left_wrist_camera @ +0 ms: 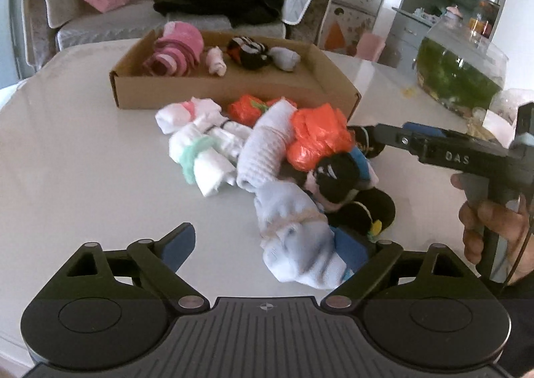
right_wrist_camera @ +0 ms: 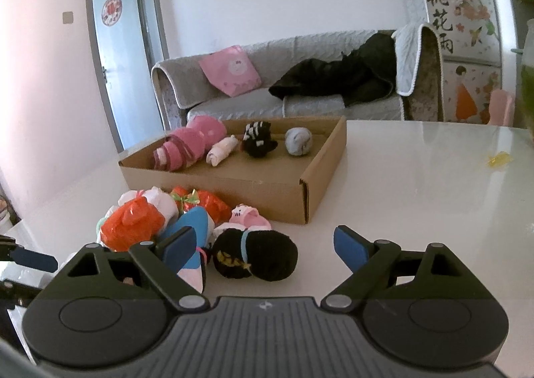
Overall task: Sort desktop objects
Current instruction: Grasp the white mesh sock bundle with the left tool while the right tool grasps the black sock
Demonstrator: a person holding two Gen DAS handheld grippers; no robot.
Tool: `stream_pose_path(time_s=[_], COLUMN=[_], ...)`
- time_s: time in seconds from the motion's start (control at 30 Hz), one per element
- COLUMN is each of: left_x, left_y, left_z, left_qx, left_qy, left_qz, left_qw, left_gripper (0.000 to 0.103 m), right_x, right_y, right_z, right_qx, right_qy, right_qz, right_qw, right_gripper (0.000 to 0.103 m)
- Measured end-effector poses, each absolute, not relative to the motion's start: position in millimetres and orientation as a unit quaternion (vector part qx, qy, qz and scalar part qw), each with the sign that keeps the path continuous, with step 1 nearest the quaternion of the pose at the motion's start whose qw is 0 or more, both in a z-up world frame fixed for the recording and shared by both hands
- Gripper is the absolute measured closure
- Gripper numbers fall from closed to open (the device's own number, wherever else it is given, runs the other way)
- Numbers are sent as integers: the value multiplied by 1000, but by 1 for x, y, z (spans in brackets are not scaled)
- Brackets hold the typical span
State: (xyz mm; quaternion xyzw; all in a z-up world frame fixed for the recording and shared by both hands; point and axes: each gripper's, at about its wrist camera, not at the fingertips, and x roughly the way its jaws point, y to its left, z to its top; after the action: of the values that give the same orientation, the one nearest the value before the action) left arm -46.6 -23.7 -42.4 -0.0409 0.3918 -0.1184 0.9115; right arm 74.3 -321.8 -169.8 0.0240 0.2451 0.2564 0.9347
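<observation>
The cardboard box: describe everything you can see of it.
The cardboard box is a shallow, open-topped tray of plain brown corrugated board with low walls. It sits flat on the white table, ahead of both grippers. Inside, along its far side, lie four rolled items: pink, small pale, black-and-white, grey. Orange bundles crowd its near wall.

one cardboard box (right_wrist_camera: 267, 191) holds four sock bundles: one pink (right_wrist_camera: 190, 144), one small pale pink (right_wrist_camera: 222, 150), one black-and-white (right_wrist_camera: 258, 139), one grey (right_wrist_camera: 298, 141); two grippers, one glass fish bowl (left_wrist_camera: 460, 74), one sofa (right_wrist_camera: 300, 77), one pink cushion (right_wrist_camera: 230, 71).
</observation>
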Motion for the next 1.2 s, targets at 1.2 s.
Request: stream_pose_path(time_s=[1.2], left_x=[-34], left_y=[4], left_z=[-53], left_qx=[-130], left_qy=[404], left_qz=[-84], left_qw=[901], left_gripper=[15], right_x=[76], right_y=[-305], right_z=[-182], right_qx=[26], right_qy=[280], right_qz=[248], right_qw=[927], right_gripper=[19])
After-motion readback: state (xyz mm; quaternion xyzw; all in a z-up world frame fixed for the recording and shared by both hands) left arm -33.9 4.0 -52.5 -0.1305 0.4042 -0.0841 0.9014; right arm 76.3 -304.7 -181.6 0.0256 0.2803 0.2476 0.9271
